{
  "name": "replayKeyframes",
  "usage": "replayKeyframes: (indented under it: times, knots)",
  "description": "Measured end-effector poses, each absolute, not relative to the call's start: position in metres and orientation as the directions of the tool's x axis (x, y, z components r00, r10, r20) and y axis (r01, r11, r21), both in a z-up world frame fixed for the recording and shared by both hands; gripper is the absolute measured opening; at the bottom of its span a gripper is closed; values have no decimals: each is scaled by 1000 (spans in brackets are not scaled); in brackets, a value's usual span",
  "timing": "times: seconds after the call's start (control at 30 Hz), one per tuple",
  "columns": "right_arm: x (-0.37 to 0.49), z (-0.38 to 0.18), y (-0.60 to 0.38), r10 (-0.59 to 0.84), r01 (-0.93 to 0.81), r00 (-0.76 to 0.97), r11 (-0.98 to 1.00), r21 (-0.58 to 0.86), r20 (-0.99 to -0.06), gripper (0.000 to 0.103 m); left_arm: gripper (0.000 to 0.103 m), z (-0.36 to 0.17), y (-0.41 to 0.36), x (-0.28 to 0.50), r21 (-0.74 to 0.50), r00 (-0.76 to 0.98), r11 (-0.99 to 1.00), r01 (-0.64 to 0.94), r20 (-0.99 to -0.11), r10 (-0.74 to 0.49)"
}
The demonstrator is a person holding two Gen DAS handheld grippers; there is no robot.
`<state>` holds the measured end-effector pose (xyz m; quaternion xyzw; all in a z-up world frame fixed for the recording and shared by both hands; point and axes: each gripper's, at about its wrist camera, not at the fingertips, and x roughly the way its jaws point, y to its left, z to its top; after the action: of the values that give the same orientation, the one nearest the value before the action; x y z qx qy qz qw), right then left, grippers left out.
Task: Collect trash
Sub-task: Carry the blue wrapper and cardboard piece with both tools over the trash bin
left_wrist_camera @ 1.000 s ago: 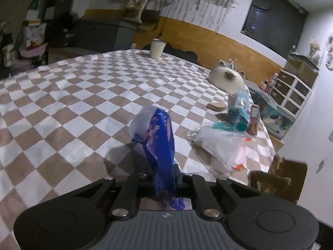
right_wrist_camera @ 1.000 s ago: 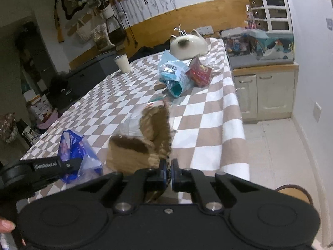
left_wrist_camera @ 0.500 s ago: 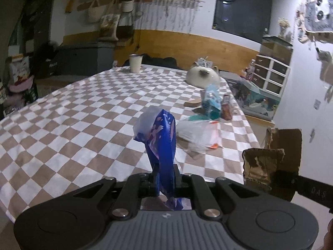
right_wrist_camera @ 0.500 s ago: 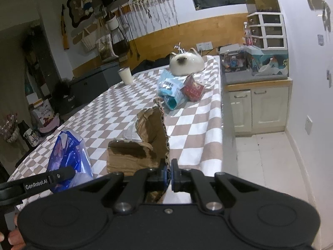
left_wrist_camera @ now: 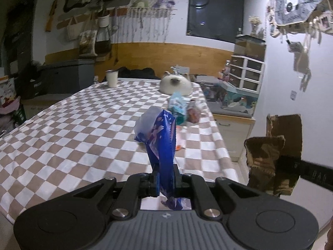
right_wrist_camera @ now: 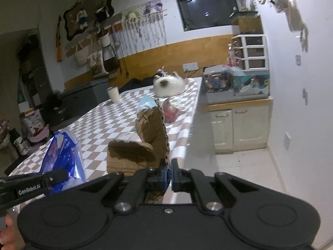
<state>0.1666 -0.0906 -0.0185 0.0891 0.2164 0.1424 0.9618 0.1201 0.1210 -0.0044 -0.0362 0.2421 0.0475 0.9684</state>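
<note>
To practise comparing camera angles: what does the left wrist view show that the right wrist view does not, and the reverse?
Only the left wrist view shows the left gripper clamping the blue wrapper between its pads.

Only the right wrist view shows the right gripper shut on the torn cardboard, and the tiled floor.

Both show the checkered table, the white cup, the cat-shaped piece, and both held items.

"GenRobot.AI" printed white on left gripper finger, right wrist view.
</note>
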Motion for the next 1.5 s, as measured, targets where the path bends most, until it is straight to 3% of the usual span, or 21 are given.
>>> replayKeyframes:
  times: [0.43,0.77,1.1,1.5]
  knots:
    - [144,-13,-182,172,-95,917,970,222,-360,4,11,1,28,133,-19,894,998,67,-442,-69]
    - [150,-36,-238,49,41,915,976,213,-401,4,10,-23,-35,161,-21,866,980,197,-466,-184]
    - [175,-100,-291,-44,185,853,957,223,-520,4,10,-89,-101,210,-38,773,955,294,-578,-261]
    - [233,-209,-339,-64,312,751,912,268,-657,4,10,-204,-144,296,-44,657,959,280,-719,-226]
